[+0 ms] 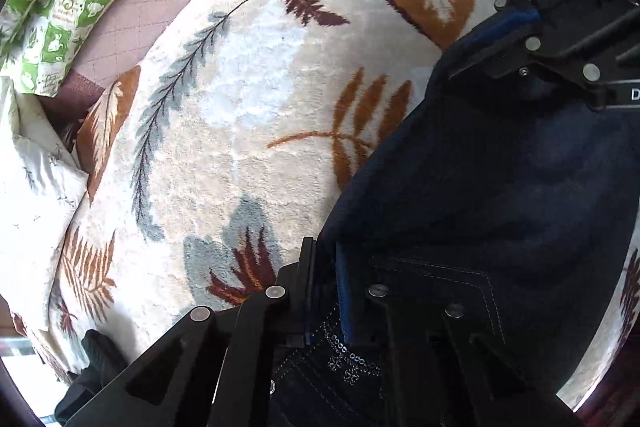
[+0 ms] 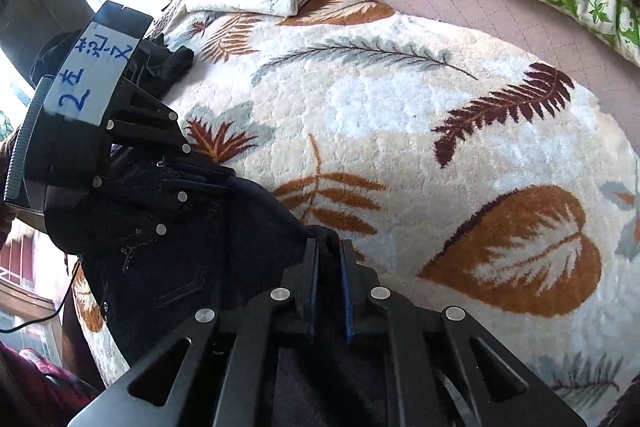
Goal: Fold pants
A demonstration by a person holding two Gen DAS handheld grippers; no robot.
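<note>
1. Pants [image 1: 500, 179]: dark denim, lying on the leaf-print blanket [image 1: 248, 115], stretched between the two grippers.
2. Left gripper [image 1: 324, 291]: clenched on the pocket end, beside stitching and a sequin patch [image 1: 352, 359].
3. Right gripper [image 2: 328, 267]: pinched on a bunched edge at the other end; fabric fills the narrow gap.
4. Handling, as a judgement: soft but fairly heavy, thick at seams, not slippery, not fragile; likely to sag between grips and drag on the plush pile.
5. Best held at thick edges or seams, as now, not mid-panel.
6. Long axis: from gripper to gripper, pocket end toward the left one. Which end is the hem: cannot tell.
</note>
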